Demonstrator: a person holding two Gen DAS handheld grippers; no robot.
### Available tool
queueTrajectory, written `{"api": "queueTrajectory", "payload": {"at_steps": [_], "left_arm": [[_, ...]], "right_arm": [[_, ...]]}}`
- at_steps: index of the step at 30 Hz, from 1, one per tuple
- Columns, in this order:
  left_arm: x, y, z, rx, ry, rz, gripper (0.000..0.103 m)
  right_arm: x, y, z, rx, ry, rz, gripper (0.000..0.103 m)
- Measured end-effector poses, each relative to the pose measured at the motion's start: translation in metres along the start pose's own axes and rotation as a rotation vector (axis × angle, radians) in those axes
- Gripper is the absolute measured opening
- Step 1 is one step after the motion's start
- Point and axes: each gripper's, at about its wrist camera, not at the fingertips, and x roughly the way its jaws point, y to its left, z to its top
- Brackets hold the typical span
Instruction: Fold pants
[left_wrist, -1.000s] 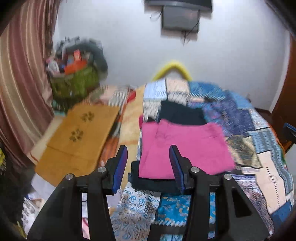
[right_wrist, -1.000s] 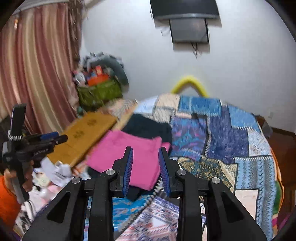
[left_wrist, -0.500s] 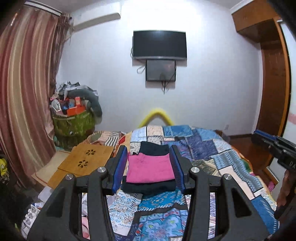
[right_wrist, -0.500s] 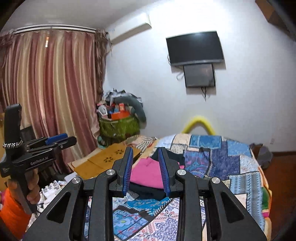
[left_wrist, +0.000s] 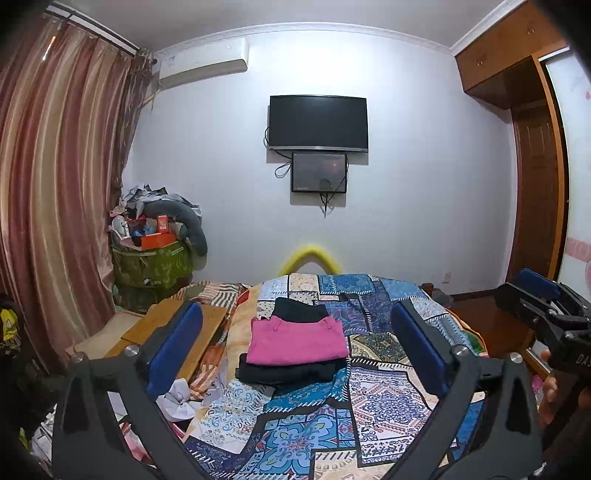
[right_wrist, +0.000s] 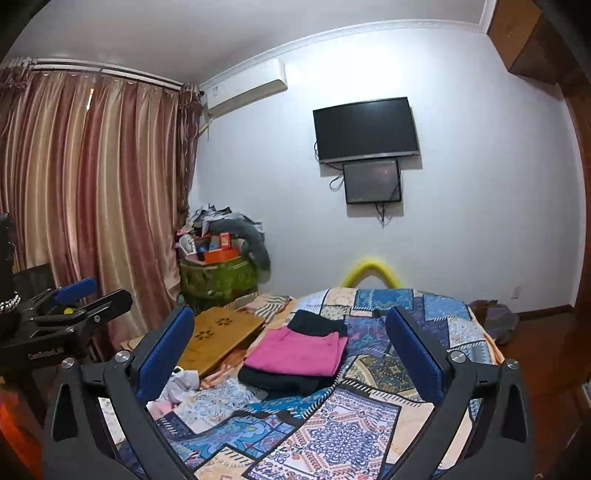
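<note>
**Folded pants lie ahead of two empty tools**

Evidently the pink pants (left_wrist: 297, 341) are folded flat, stacked on a dark garment (left_wrist: 291, 371) toward the left side of the bed (left_wrist: 384, 402), another dark piece just behind. Their long side runs across both views. They lie ahead of both tools, well apart from them. The left tool (left_wrist: 295, 350) frames them squarely; from the right tool (right_wrist: 291, 354) they sit slightly left, so the left looks better lined up. Both tools' jaws have just been opening, now wide, gripping nothing. Around: patchwork quilt, curtains (right_wrist: 92, 206), wall television (left_wrist: 318, 123).
</note>
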Motion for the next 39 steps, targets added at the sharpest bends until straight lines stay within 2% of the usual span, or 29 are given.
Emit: {"api": "queueTrajectory", "payload": {"at_steps": [9, 22, 39], "left_arm": [[-0.007, 0.000, -0.004, -0.009, -0.008, 0.004, 0.103], [0.009, 0.003, -0.007, -0.018, 0.016, 0.005, 0.103], [0.010, 0.006, -0.009, -0.023, 0.022, 0.000, 0.103]], "right_arm": [[-0.006, 0.006, -0.004, -0.021, 0.007, 0.001, 0.103], [-0.006, 0.004, -0.010, -0.029, 0.022, -0.005, 0.103], [-0.007, -0.001, -0.011, -0.017, 0.042, -0.008, 0.103]]}}
